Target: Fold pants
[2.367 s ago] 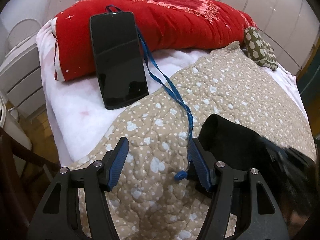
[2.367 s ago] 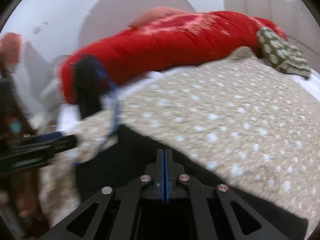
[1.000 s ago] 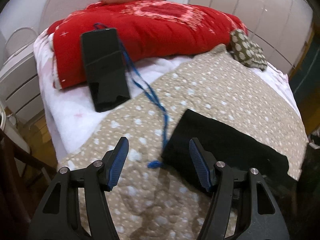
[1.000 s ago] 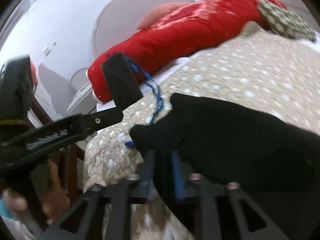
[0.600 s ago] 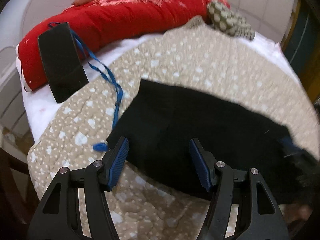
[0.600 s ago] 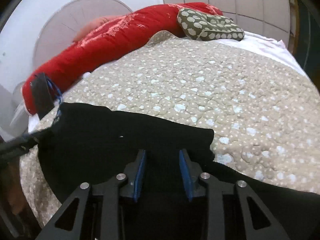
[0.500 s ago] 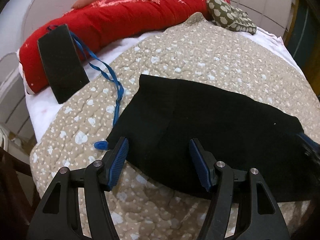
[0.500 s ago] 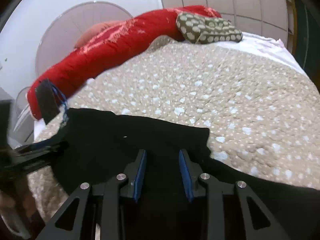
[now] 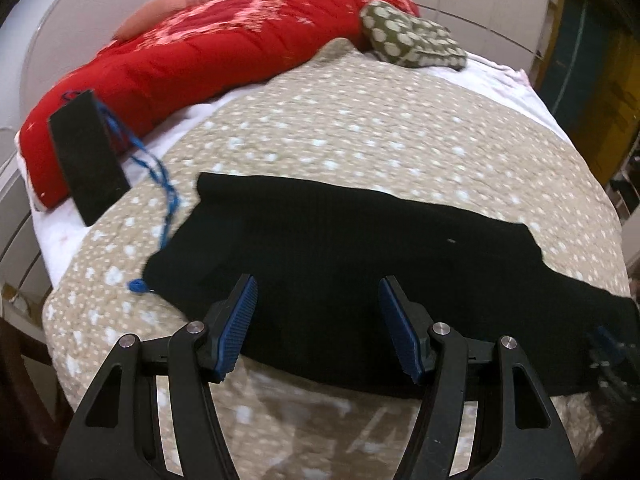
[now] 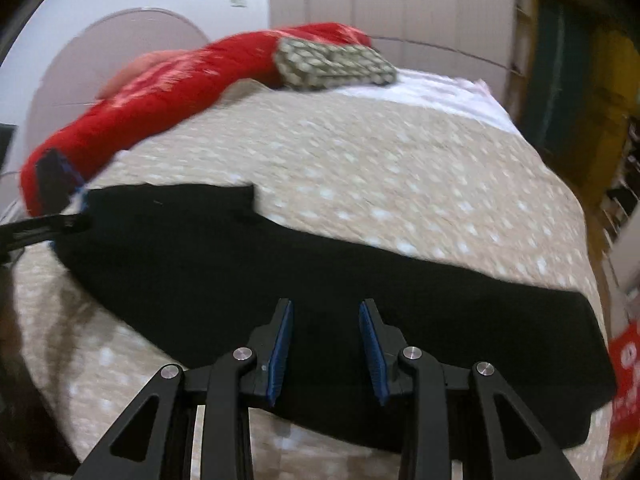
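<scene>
In the left wrist view, the black pants (image 9: 360, 264) are seen spread flat across a beige dotted quilt (image 9: 380, 132) on the bed. The left claw (image 9: 316, 324) is held with its blue pads wide apart above the near edge of the pants, nothing between them. A black phone (image 9: 86, 156) with a blue cord (image 9: 160, 184) is propped against a red blanket (image 9: 208, 52), left of the pants. A green spotted pillow (image 9: 412, 40) is seen at the far side.

In the right wrist view, the pants (image 10: 320, 272) are laid across the quilt (image 10: 400, 168). The right claw (image 10: 326, 344) is held spread over them, gripping nothing.
</scene>
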{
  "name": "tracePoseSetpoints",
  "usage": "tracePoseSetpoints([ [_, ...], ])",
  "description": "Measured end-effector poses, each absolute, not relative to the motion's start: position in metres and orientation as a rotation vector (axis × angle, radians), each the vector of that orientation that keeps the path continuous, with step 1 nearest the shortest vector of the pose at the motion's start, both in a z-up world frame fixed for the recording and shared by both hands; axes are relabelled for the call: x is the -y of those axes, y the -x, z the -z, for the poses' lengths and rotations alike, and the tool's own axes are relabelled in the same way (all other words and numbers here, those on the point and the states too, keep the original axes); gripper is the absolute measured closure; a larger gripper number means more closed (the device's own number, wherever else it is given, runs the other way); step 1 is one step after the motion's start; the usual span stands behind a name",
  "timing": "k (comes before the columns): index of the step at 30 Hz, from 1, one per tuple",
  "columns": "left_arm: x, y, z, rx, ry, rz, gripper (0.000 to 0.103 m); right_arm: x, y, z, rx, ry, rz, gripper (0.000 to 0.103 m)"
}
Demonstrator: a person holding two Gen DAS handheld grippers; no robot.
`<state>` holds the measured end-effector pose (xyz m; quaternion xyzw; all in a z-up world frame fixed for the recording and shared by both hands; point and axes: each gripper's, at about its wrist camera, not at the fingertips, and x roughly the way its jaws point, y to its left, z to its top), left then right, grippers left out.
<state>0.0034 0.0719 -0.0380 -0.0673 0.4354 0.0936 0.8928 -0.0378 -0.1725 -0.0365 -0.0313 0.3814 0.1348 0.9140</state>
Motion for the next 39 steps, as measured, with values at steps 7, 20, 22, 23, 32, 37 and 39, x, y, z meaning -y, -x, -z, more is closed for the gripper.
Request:
tracePoseSetpoints([
  [7,-0.041,-0.002,0.038,-0.906,0.104,-0.134,0.040,0.192,0.039,0.034,-0.802,-0.007,-0.288,0.070],
  [20,-0.021,-0.006,0.056,-0.943,0.083,-0.096,0.040,0.269,0.048,0.044,-0.807,-0.119,-0.165,0.070],
  [22,-0.018,-0.004,0.054,-0.939,0.087,-0.079,0.040,0.279,0.053,0.044,-0.804,-0.120,-0.143,0.070],
  [23,-0.016,-0.004,0.052,-0.939,0.086,-0.069,0.040,0.286,0.057,0.044,-0.800,-0.126,-0.131,0.070],
  [32,0.039,-0.010,0.045,-0.949,0.023,0.103,0.040,0.350,0.080,0.044,-0.795,-0.227,-0.042,0.070],
  [37,0.087,-0.027,0.049,-1.024,0.026,0.281,0.040,0.378,0.089,0.048,-0.793,-0.337,-0.030,0.068],
  [39,0.112,-0.033,0.048,-1.029,-0.002,0.328,0.040,0.383,0.092,0.052,-0.801,-0.392,-0.048,0.067],
])
